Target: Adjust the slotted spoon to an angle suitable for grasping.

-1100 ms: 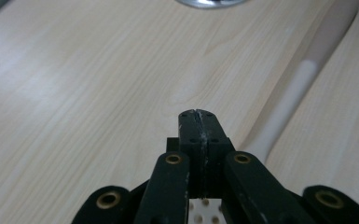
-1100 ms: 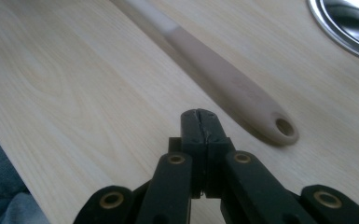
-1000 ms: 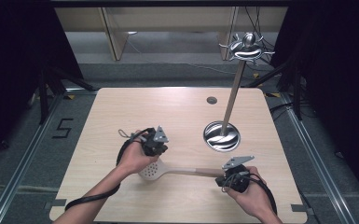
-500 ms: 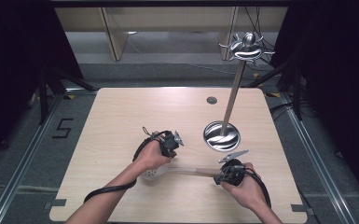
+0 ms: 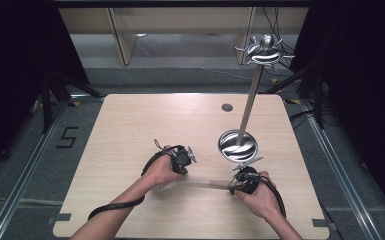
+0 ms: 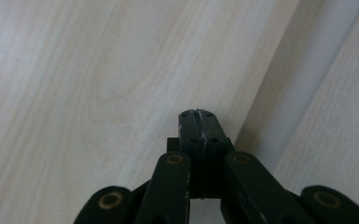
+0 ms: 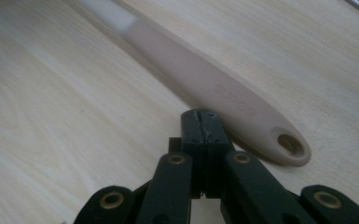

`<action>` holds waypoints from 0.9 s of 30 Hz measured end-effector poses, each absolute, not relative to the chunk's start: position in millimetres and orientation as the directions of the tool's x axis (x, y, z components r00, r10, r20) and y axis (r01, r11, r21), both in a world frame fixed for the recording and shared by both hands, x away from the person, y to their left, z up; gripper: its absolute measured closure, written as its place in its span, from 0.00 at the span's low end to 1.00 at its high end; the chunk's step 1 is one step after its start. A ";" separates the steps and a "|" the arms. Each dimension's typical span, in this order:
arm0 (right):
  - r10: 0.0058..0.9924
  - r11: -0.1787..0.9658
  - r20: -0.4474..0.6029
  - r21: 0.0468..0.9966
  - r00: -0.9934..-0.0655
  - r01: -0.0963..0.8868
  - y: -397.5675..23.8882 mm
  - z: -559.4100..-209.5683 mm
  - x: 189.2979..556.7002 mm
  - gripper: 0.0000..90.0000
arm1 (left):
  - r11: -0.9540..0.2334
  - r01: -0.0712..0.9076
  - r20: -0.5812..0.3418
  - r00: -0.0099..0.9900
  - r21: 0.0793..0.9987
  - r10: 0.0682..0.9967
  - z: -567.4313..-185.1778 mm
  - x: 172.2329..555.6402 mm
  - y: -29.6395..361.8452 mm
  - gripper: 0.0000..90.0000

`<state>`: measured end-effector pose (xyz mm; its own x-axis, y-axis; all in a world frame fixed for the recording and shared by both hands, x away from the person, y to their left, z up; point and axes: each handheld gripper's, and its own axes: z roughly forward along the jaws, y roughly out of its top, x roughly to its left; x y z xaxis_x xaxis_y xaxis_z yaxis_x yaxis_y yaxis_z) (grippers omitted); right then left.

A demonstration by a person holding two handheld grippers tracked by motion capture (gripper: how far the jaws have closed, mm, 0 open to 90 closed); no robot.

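Surface (image 5: 130,130): pale wood, rounded corners, with a small dark grommet (image 5: 227,107) near the far edge. The far-left half is bare and gives open room; the near edge is close behind both hands.

Stand (image 5: 238,145): shiny round base right of centre, a thin pole rising from it to a hooked metal head above the far edge. The base sits just beyond the right hand, so a lift on that side has to clear it.

Spoon (image 7: 200,88): beige, long-handled, lying flat near the near edge and running left to right between the hands. The handle end with its hang hole lies at the right; the pale bowl end lies under the left hand.

Left gripper (image 6: 198,122): jaws pressed together, empty, tip low over the surface just beside the spoon's shaft.

Right gripper (image 7: 200,120): jaws pressed together, empty, tip just beside the handle near the hole; touching or not, cannot tell.

Status: judged an early stage. Both grippers are at the spoon, and it is not yet gripped or lifted. Left to do: spread the jaws, close on the handle, raise it, likely towards the stand's hooks.
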<state>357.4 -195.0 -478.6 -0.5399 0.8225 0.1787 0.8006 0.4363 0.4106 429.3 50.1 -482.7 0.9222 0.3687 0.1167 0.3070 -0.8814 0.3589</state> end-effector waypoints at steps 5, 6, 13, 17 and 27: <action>0.814 0.459 0.152 0.424 -0.561 0.781 -194.6 -481.2 361.8 1.00 | -0.894 0.301 0.101 0.931 0.333 0.351 -481.7 424.0 49.2 0.99; 0.824 0.447 0.158 0.407 -0.544 0.796 -194.0 -480.1 361.6 1.00 | -0.899 0.292 0.105 0.934 0.327 0.341 -481.5 422.7 48.6 0.99; 0.836 0.434 0.145 0.417 -0.530 0.799 -193.9 -481.4 366.9 1.00 | -0.913 0.279 0.060 0.949 0.296 0.309 -480.0 413.2 44.6 0.99; 0.842 0.432 0.125 0.427 -0.525 0.794 -194.7 -482.3 371.2 1.00 | -0.913 0.272 -0.009 0.959 0.304 0.282 -480.2 405.2 38.2 0.99; 0.863 0.414 0.092 0.436 -0.497 0.799 -197.0 -487.2 382.6 1.00 | -0.916 0.235 -0.102 0.972 0.326 0.213 -481.4 379.3 16.0 0.99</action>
<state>382.6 -197.0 -487.2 -0.4972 0.8627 0.0924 0.7990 0.4138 0.4363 379.3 16.0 -481.4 0.9716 0.2132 -0.1024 0.2353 -0.9157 0.3257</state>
